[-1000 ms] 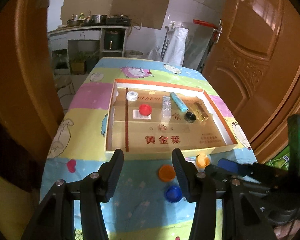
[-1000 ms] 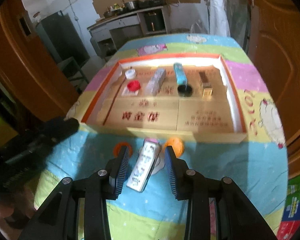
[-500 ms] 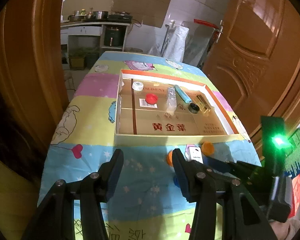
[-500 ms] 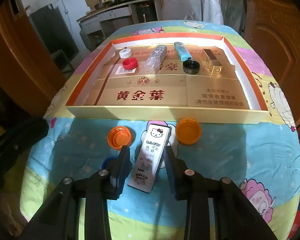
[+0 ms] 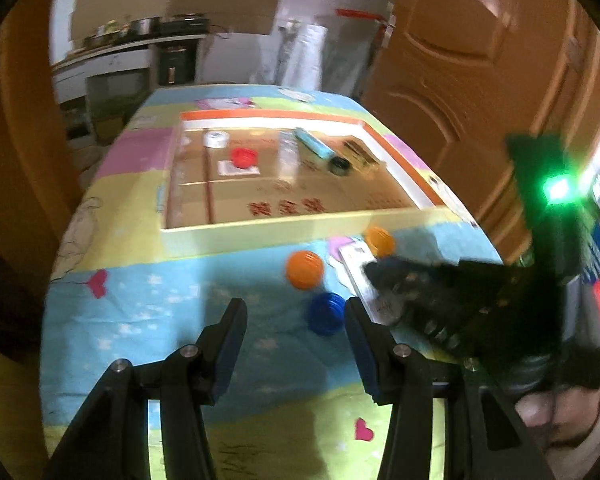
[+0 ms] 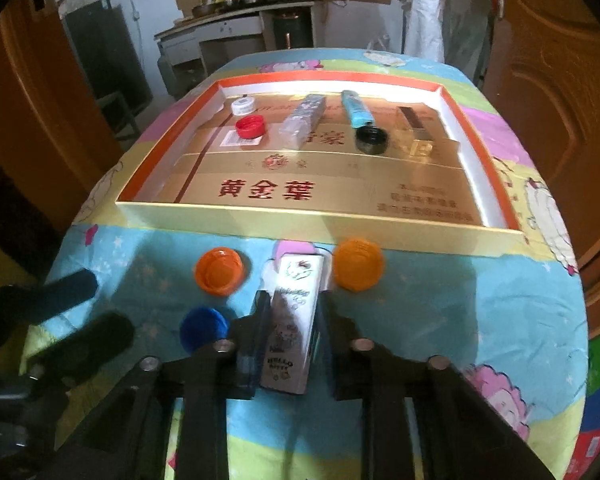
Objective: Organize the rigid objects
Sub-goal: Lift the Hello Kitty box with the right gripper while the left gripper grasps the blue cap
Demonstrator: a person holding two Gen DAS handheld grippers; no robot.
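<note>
A white Hello Kitty box (image 6: 294, 320) lies on the tablecloth in front of the gold tray (image 6: 320, 220). My right gripper (image 6: 292, 304) is shut on the box, one finger on each long side; it also shows in the left wrist view (image 5: 384, 280). Two orange caps (image 6: 219, 271) (image 6: 358, 264) and a blue cap (image 6: 203, 328) lie around the box. My left gripper (image 5: 296, 316) is open and empty above the cloth, just left of the blue cap (image 5: 326, 312).
The tray holds a white cap (image 6: 243, 105), a red cap (image 6: 251, 126), a clear packet (image 6: 303, 119), a teal tube (image 6: 357, 108), a black cap (image 6: 372, 140) and a gold box (image 6: 416, 132). A wooden door (image 5: 480, 80) stands right of the table.
My right gripper has closed in on the Hello Kitty box and now grips it. My left gripper has swung right, toward the blue cap, and stays open.
</note>
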